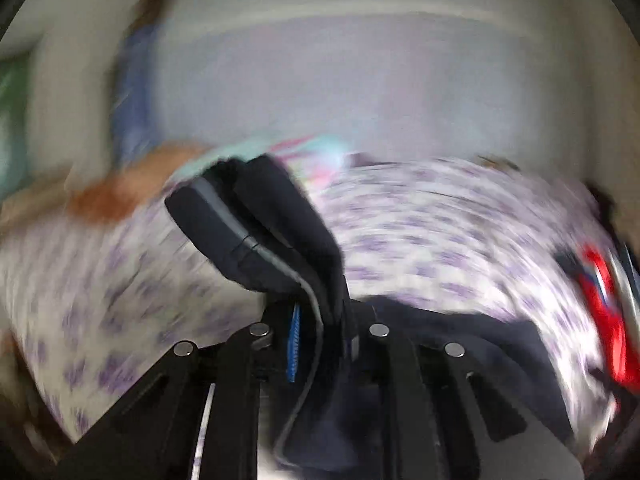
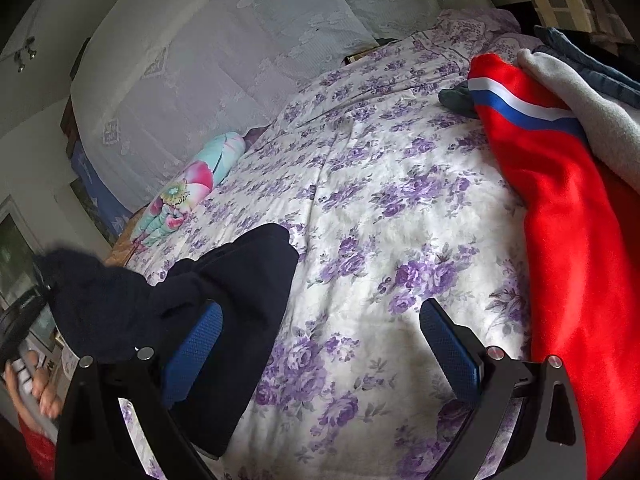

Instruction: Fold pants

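Left gripper (image 1: 244, 184) fingers clamped on navy pants (image 1: 312, 240) (blurred), right gripper (image 2: 320, 320) fingers apart.

Left gripper (image 1: 256, 184) clamped, right gripper (image 2: 320, 340) agape

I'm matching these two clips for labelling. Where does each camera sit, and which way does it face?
Left wrist: sits on the left gripper, facing along its closed fingers across the blurred purple-flowered bedspread; dark navy pants are pinched between them.
Right wrist: sits on the right gripper, facing over the bedspread toward a white lace curtain; open blue-padded fingers and a hand show.
Shared: bedspread, pants, red striped garment.
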Demonstrator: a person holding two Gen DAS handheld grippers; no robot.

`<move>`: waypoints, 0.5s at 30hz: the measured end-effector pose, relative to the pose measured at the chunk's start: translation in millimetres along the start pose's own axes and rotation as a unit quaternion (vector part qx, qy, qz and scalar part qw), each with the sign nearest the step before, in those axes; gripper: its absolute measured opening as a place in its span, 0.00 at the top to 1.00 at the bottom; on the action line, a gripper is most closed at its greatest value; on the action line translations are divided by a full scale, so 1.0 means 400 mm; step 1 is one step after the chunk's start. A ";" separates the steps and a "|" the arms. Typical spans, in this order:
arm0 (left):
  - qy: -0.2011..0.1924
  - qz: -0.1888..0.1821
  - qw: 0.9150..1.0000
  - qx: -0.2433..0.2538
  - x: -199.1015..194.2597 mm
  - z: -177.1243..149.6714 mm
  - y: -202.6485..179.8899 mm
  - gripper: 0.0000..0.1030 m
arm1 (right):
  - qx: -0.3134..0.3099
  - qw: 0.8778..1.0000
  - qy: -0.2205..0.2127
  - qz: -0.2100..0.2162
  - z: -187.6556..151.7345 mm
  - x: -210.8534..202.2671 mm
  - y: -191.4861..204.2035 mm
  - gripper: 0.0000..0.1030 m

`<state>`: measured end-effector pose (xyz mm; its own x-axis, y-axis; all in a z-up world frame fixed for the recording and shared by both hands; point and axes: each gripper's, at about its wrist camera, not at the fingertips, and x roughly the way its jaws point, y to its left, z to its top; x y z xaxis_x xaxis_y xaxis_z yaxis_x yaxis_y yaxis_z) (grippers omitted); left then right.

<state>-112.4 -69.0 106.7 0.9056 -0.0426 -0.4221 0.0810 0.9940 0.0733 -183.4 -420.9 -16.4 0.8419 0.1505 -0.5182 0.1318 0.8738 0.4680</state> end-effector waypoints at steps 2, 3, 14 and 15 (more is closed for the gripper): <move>-0.016 -0.042 0.994 0.098 -0.024 -0.037 -0.177 0.86 | 0.007 1.000 -0.002 0.004 0.000 -0.001 -0.005 0.03; -0.011 -0.059 0.990 0.130 -0.026 -0.061 -0.237 0.83 | 0.011 1.000 -0.003 0.006 0.001 -0.003 -0.008 0.03; 0.023 -0.099 0.980 0.170 -0.006 -0.162 -0.281 0.08 | 0.021 0.999 -0.017 0.026 0.000 -0.014 -0.016 0.03; 0.019 -0.086 0.984 0.155 -0.012 -0.147 -0.247 0.08 | 0.015 0.999 -0.017 0.024 0.002 -0.015 -0.008 0.03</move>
<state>-149.2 -161.1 48.6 0.8511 -0.1982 -0.4861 0.3607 0.8935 0.2673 -188.5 -425.0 -14.3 0.8644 0.1761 -0.4709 0.1061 0.8517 0.5131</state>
